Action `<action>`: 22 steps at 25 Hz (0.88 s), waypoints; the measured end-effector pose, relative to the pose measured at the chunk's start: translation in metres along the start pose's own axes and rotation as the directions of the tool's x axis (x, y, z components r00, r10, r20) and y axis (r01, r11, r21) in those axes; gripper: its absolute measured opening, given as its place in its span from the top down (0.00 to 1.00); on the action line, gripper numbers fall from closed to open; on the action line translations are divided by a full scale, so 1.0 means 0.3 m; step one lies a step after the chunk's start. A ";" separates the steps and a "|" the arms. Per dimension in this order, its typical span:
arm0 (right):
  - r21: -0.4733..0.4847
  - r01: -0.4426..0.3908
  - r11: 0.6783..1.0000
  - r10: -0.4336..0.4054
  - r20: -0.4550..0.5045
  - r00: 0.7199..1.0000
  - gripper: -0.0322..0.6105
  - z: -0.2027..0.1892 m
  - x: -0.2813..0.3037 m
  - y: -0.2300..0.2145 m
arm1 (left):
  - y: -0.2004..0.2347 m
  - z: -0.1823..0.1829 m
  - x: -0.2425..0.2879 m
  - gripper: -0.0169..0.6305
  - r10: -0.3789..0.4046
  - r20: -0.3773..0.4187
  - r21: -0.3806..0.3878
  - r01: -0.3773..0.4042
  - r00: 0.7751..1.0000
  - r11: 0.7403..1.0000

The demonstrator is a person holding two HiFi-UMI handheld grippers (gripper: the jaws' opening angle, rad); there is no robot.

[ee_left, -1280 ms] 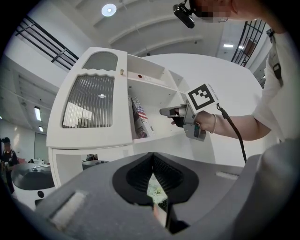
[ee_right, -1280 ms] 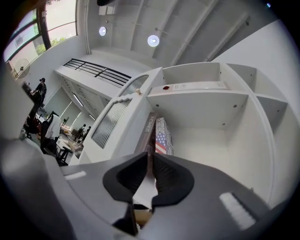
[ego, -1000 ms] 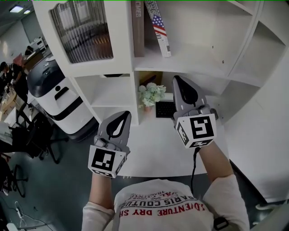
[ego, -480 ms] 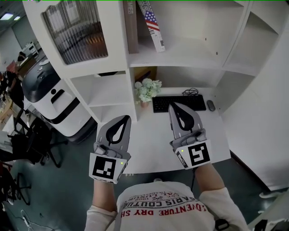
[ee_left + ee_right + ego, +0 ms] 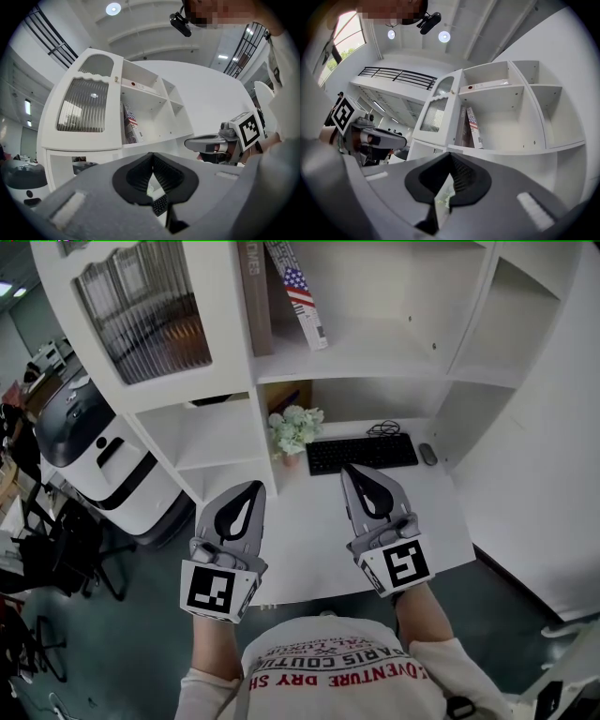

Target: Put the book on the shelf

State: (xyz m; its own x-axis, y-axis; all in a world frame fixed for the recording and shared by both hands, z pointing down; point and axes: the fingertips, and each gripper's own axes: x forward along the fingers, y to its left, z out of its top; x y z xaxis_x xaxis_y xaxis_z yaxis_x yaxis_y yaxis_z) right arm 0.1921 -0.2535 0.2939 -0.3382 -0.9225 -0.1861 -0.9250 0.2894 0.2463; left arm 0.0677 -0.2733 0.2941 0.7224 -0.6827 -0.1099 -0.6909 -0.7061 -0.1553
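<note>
Left tool and right tool side by side, jaws together, both empty.

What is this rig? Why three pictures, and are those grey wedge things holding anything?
There is no robot here: a person carries a hand-held claw in each hand. The wide picture comes from a camera on the person's head, looking down at the left claw and the right claw. The marker cubes are part of the claws. The other two pictures come from a camera riding on each claw, looking along its jaws. Both claws are shut and hold nothing. On the desk lie a keyboard, a mouse and a pot of flowers. On the shelf above, a flag-covered book leans beside an upright brown book.
</note>
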 end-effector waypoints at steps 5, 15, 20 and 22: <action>-0.005 0.017 1.000 -0.017 -0.005 1.000 0.95 -0.006 0.006 -0.012 | 0.018 -0.005 -0.007 0.97 0.006 0.000 -0.007 -0.006 1.000 1.000; -0.031 0.073 0.997 -0.073 0.010 0.997 0.95 -0.025 0.025 -0.023 | 0.036 0.001 -0.004 0.97 0.006 0.012 -0.025 -0.006 1.000 1.000; -0.025 0.076 0.997 -0.076 0.000 0.997 0.95 -0.042 0.028 -0.023 | 0.042 -0.007 0.000 0.97 0.011 0.009 -0.027 -0.011 1.000 1.000; -0.023 0.073 0.997 -0.073 0.000 0.997 0.95 -0.042 0.029 -0.022 | 0.043 -0.010 0.002 0.97 0.013 0.013 -0.027 -0.012 1.000 1.000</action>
State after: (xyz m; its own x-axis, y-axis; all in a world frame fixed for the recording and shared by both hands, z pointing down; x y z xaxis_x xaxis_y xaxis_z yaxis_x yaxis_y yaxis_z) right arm 0.1974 -0.2667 0.3026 -0.2698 -0.9412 -0.2034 -0.9430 0.2155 0.2535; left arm 0.0592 -0.2833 0.2950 0.7140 -0.6889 -0.1250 -0.7001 -0.7026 -0.1271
